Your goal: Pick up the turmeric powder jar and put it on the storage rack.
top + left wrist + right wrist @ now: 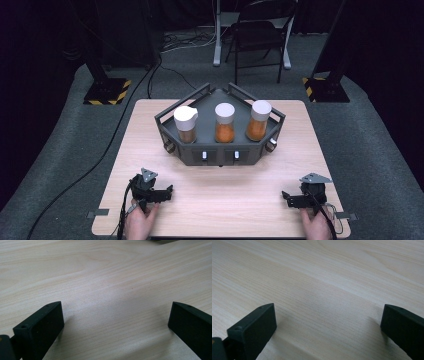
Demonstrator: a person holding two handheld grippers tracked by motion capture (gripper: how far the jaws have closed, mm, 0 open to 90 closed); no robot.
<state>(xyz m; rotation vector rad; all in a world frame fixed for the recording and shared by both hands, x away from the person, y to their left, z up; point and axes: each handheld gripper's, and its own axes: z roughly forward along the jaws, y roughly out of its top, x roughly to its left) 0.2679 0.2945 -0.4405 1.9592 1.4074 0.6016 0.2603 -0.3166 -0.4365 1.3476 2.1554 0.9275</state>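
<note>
The left gripper (162, 192) and right gripper (292, 197) rest at the near table (225, 200) edge, fingers (40, 327) spread wide, holding nothing. Three jars (224, 123) stand in the grey rack (220, 155) farther back, centre; their contents are hard to identify.

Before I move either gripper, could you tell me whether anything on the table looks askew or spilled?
Nothing looks spilled. In the dark grey angular rack, the right white-capped jar of orange powder leans, while the middle jar and left jar stand upright.
</note>
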